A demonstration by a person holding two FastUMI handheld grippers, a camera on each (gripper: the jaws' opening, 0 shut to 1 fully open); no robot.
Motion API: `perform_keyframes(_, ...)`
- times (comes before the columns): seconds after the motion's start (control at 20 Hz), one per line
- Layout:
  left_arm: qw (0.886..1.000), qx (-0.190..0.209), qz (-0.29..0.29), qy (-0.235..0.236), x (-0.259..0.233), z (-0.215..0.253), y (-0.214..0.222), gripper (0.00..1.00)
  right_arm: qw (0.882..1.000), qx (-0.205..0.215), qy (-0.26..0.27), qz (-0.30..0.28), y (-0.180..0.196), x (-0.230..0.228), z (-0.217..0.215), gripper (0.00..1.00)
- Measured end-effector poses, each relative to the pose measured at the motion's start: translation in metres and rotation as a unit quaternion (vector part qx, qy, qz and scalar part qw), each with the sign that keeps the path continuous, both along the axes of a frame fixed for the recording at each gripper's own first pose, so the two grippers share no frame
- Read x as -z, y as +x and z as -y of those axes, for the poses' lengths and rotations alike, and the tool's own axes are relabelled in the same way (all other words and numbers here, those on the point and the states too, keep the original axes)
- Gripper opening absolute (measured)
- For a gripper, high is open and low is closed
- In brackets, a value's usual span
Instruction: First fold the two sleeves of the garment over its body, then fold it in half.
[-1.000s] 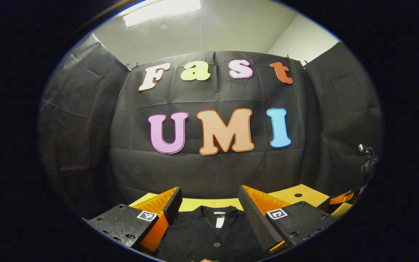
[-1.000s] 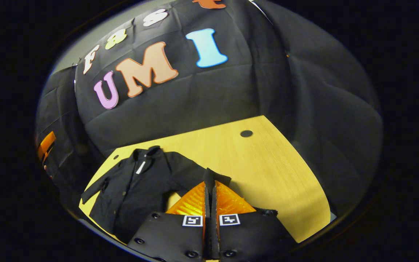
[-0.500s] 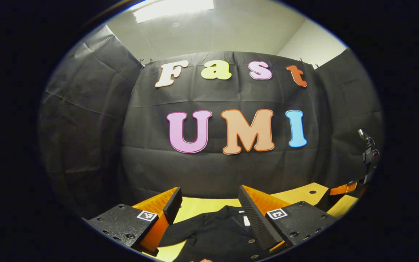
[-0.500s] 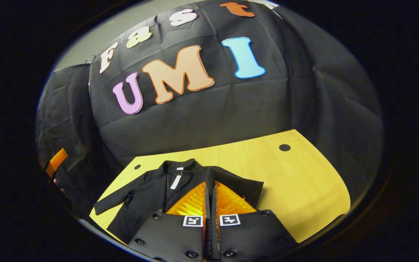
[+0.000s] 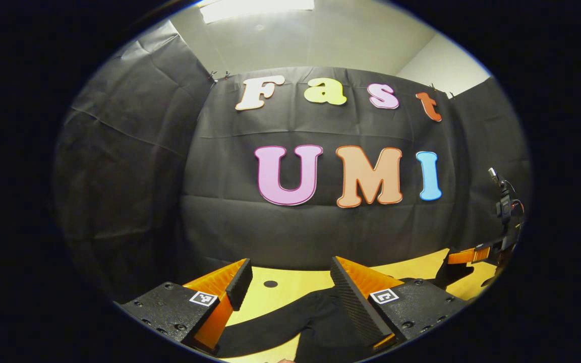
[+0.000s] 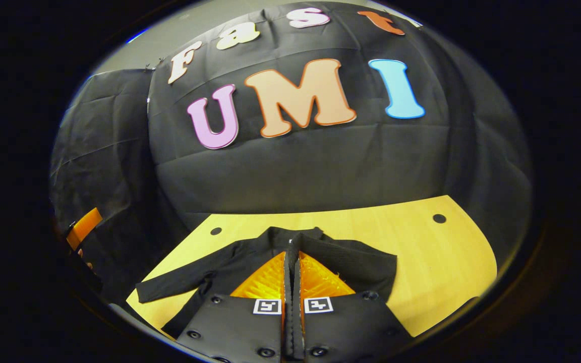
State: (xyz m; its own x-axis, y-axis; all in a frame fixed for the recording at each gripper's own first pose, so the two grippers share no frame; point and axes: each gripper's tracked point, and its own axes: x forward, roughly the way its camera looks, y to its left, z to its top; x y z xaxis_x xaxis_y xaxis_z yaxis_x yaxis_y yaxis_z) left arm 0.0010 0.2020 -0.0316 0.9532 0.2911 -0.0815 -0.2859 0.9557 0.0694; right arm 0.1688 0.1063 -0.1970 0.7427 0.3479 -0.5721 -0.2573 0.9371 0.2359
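Right gripper (image 6: 293, 252) fingers closed over black garment (image 6: 351, 262) on table (image 6: 421, 252)

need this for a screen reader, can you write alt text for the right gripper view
The right gripper, fingers closed together, is over a black garment lying on a yellow wooden table. One sleeve stretches out to the left across the tabletop, and black cloth hangs behind the table.

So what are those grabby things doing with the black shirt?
A person is folding a black long-sleeved garment on a yellow wooden table with two hand-held grippers. The right gripper is shut, apparently pinching one sleeve over the garment's body. The left gripper hangs open above the other sleeve, which lies stretched out, not yet folded.
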Motion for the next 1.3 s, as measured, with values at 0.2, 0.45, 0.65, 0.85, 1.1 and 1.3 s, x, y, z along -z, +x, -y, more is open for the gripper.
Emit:
perform_keyframes(0.2,1.0,-0.017,-0.009,0.015,0.005,-0.033,-0.015,0.94,1.0,-0.028,0.009,-0.002,0.0,0.001,-0.048,0.02)
perform_keyframes(0.45,0.999,-0.032,-0.015,0.014,0.01,-0.056,-0.03,0.94,0.997,-0.078,0.009,-0.007,-0.002,0.007,-0.112,0.02)
perform_keyframes(0.65,0.999,-0.048,-0.021,0.011,0.016,-0.068,-0.045,0.94,0.993,-0.118,-0.005,-0.025,-0.004,0.027,-0.156,0.02)
perform_keyframes(0.85,0.997,-0.069,-0.027,0.011,0.021,-0.083,-0.058,0.89,0.99,-0.135,-0.012,-0.044,-0.004,0.047,-0.183,0.02)
perform_keyframes(1.1,0.996,-0.073,-0.051,-0.01,0.049,-0.095,-0.065,0.89,0.988,-0.139,-0.02,-0.071,-0.01,0.066,-0.201,0.02)
perform_keyframes(1.3,0.993,-0.06,-0.097,-0.034,0.094,-0.109,-0.066,0.98,0.989,-0.146,0.001,0.033,-0.006,0.015,-0.202,0.8)
